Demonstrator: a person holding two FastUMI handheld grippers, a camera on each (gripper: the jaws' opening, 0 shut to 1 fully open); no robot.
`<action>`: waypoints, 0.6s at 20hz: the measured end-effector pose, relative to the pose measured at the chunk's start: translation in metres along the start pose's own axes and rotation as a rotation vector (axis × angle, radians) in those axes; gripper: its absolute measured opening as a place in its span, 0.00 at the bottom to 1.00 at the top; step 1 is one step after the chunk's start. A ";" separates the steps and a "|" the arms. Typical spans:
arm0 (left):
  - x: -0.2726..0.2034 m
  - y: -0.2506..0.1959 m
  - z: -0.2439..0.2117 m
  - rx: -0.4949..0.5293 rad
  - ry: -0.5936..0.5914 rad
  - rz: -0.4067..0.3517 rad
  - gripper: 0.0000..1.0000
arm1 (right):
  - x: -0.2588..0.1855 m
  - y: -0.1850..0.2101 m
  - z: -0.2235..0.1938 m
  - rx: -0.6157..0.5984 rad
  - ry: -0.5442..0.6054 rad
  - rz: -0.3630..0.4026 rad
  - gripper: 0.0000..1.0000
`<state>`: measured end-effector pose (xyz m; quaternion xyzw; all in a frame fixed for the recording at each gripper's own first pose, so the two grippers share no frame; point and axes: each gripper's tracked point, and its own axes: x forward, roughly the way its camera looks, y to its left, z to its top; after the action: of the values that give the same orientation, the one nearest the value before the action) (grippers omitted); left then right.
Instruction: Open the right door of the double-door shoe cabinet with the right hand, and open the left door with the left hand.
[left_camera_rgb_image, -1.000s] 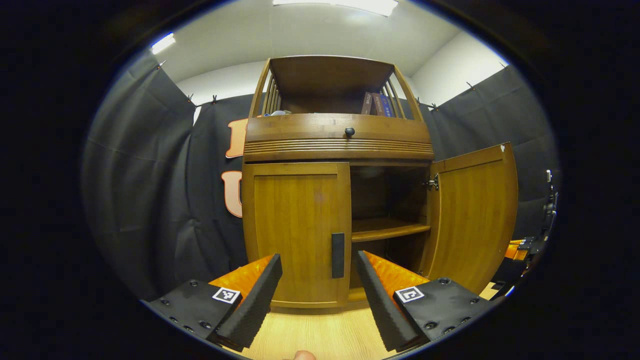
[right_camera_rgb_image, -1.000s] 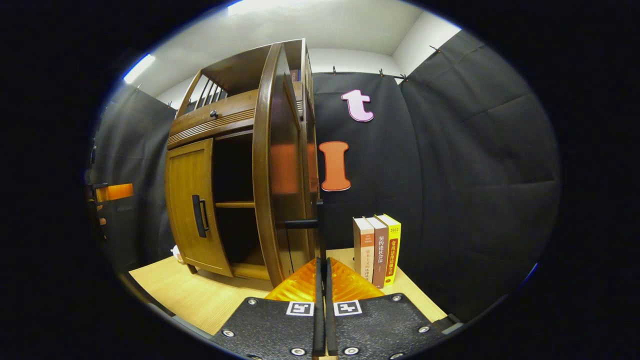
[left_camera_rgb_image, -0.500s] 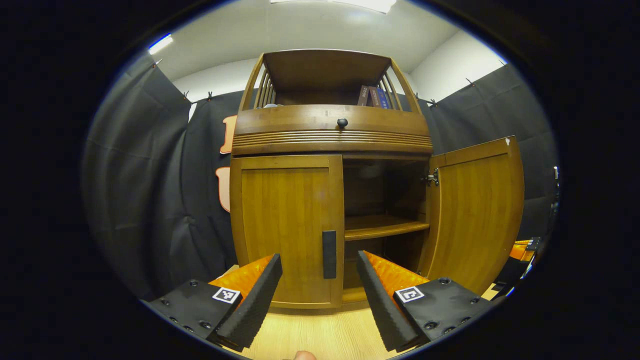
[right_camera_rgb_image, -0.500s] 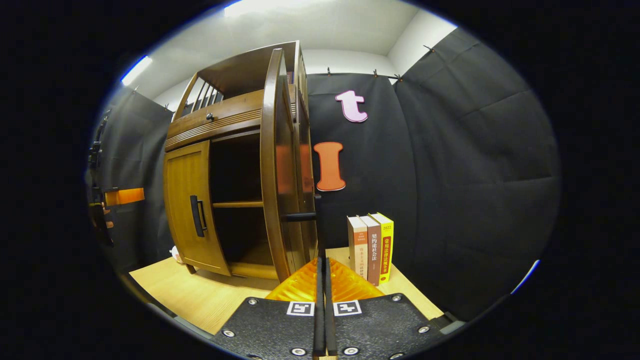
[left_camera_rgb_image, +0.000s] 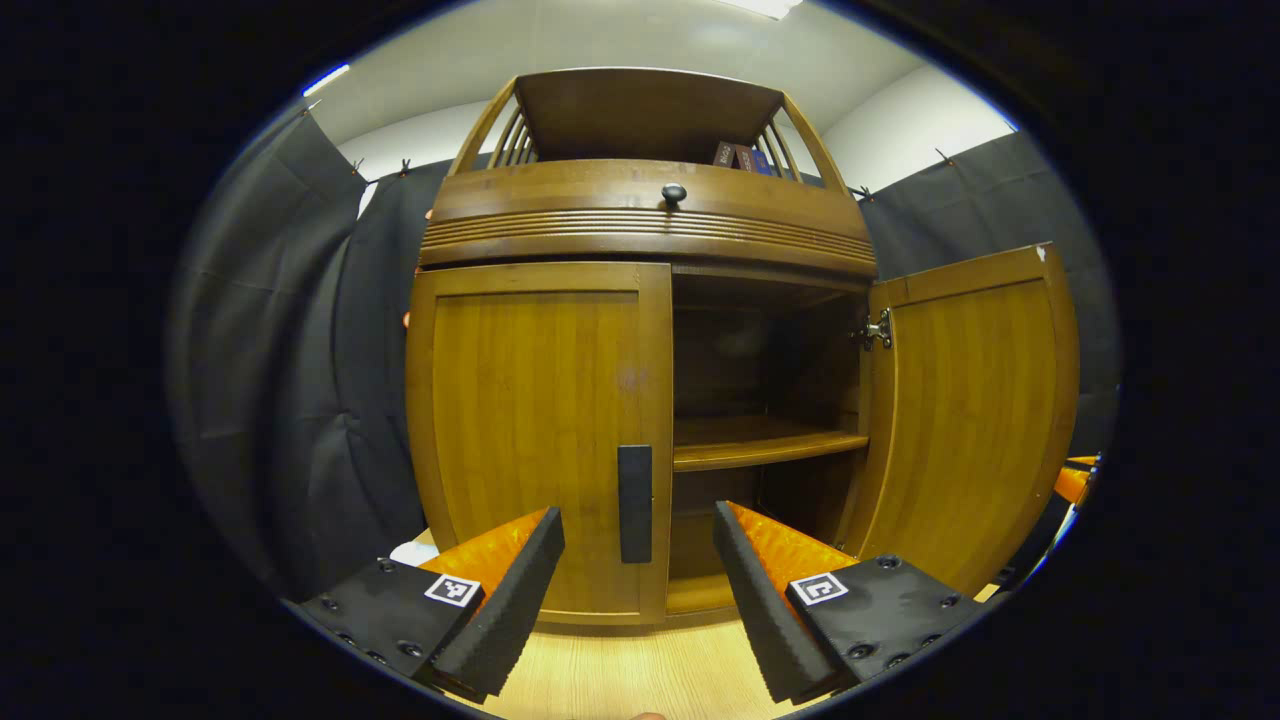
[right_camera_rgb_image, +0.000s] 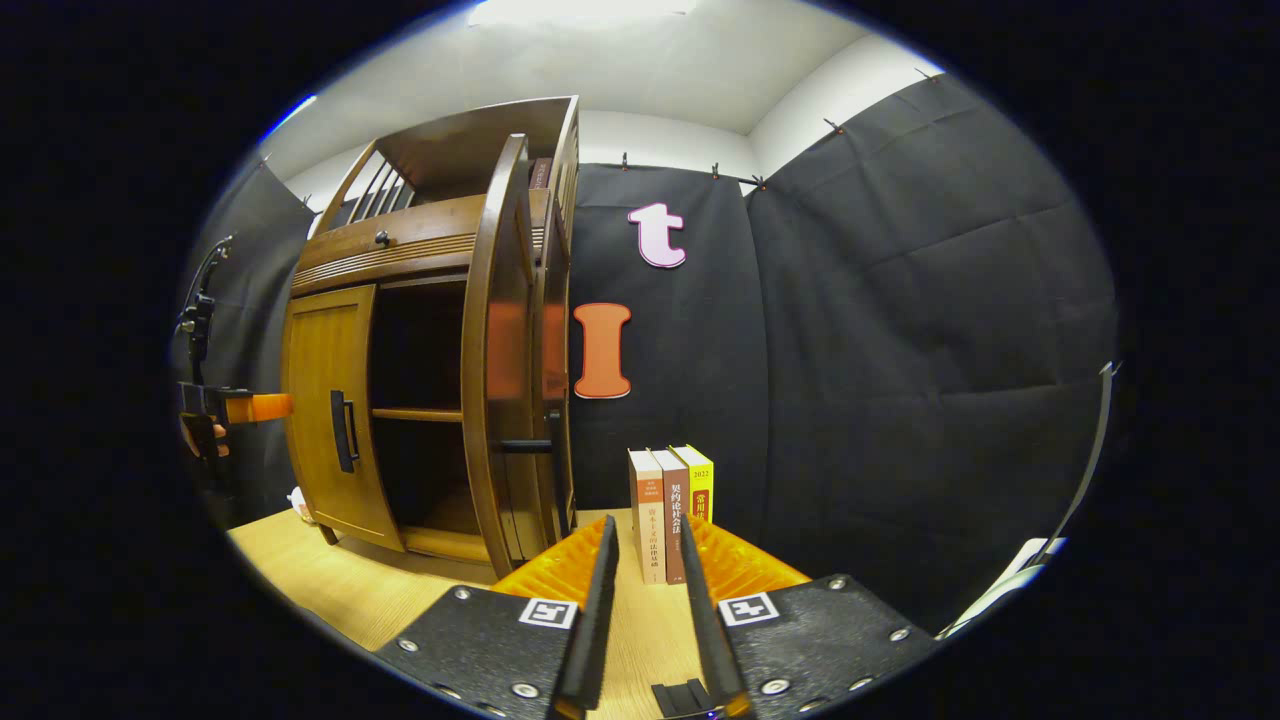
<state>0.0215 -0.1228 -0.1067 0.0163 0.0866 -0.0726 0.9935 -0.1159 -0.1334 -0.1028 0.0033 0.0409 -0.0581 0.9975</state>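
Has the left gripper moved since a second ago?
Yes. The left gripper has come closer to the shoe cabinet, whose shut left door now looms larger.

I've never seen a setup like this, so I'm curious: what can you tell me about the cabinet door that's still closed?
The left door is a tall panel of warm brown wood with a plain raised frame around a flat centre. It sits shut, flush with the cabinet front, beside the dark open compartment. A black vertical bar handle is fixed low on its inner edge. The left gripper hangs open in front of that handle, its fingers not touching it.
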 end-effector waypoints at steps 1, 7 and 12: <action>0.009 -0.002 -0.005 0.002 0.012 0.004 0.93 | 0.001 -0.003 -0.001 0.005 0.005 -0.007 0.45; 0.062 -0.007 -0.029 0.000 0.051 0.012 0.94 | 0.007 -0.012 0.000 0.025 0.007 -0.048 0.86; 0.107 0.003 -0.046 -0.027 0.060 0.031 0.94 | 0.009 -0.018 0.004 0.003 -0.008 -0.080 0.92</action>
<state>0.1183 -0.1331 -0.1707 0.0062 0.1169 -0.0555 0.9916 -0.1091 -0.1523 -0.0993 0.0031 0.0371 -0.0981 0.9945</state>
